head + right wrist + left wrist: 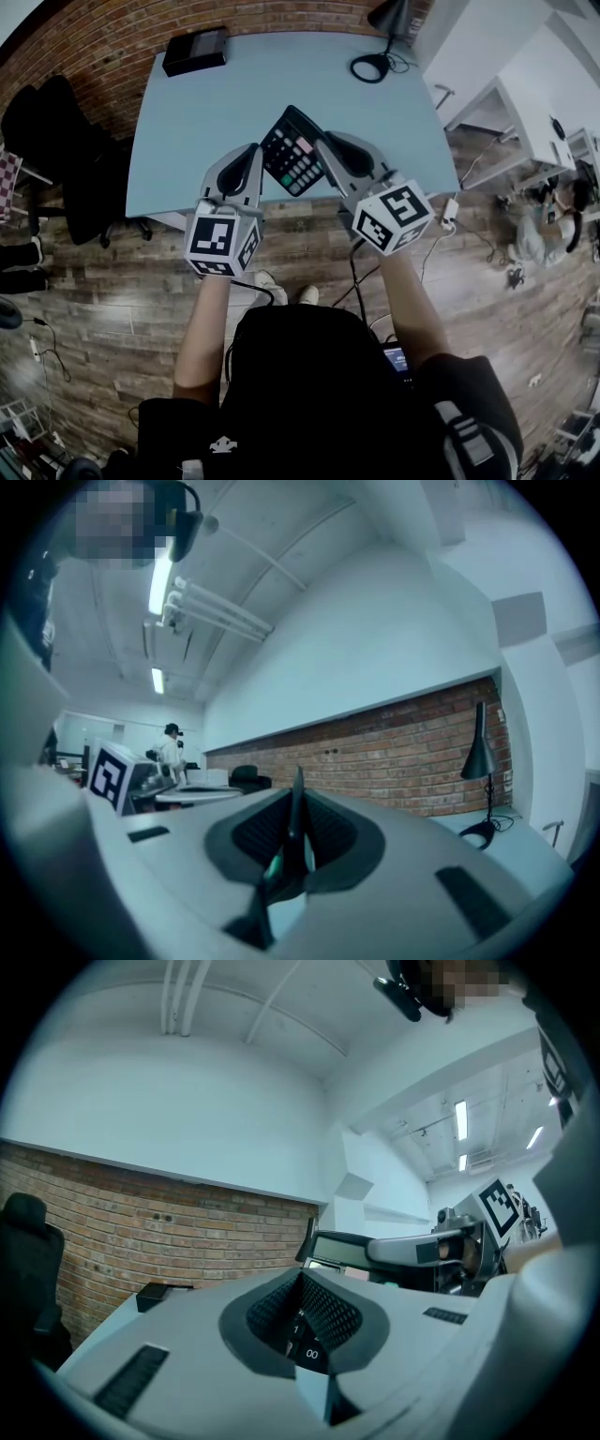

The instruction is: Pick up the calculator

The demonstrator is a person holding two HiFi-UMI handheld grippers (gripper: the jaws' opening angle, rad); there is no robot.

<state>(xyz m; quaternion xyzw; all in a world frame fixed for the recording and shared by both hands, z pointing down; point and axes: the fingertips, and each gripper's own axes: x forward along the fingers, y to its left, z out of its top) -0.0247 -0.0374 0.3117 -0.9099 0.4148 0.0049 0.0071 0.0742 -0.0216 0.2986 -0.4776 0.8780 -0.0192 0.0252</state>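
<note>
**Item 1. Black desktop calculator [292,150] with dark keys, a few of them red and green.** It was located over the near edge of the pale blue rectangular table [216,112], roughly midway along that edge. It lay skewed, with its display end towards the table's far side. It was clamped from both sides. Whether its underside touched the tabletop could not be told.

**Item 2. Left gripper [251,159], grey with black ribbed pads and a marker cube.** It stood at the table's near edge, on the calculator's left flank. In the left gripper view its jaws were drawn in narrow on the calculator [307,1346], and white key legends showed between the pads.

**Item 3. Right gripper [330,155], of the same make.** It stood at the table's near edge, on the calculator's right flank. In the right gripper view its jaws were pinched on the calculator [294,829], seen edge-on as a thin dark blade between the pads.

**Item 4. Flat black rectangular box [195,51].** It rested on the table's far left corner.

**Item 5. Black desk lamp [380,42] with a ring-shaped base and a trailing cable.** It stood at the table's far right corner.

**Item 6. Black office chair [66,159].** It stood on the floor just beside the table's left side.

**Item 7. Red brick wall [94,37].** It ran beyond the table's far left.

**Item 8. Wood-plank floor [112,300].** It lay below and on the near side of the table, where the person stood.
</note>
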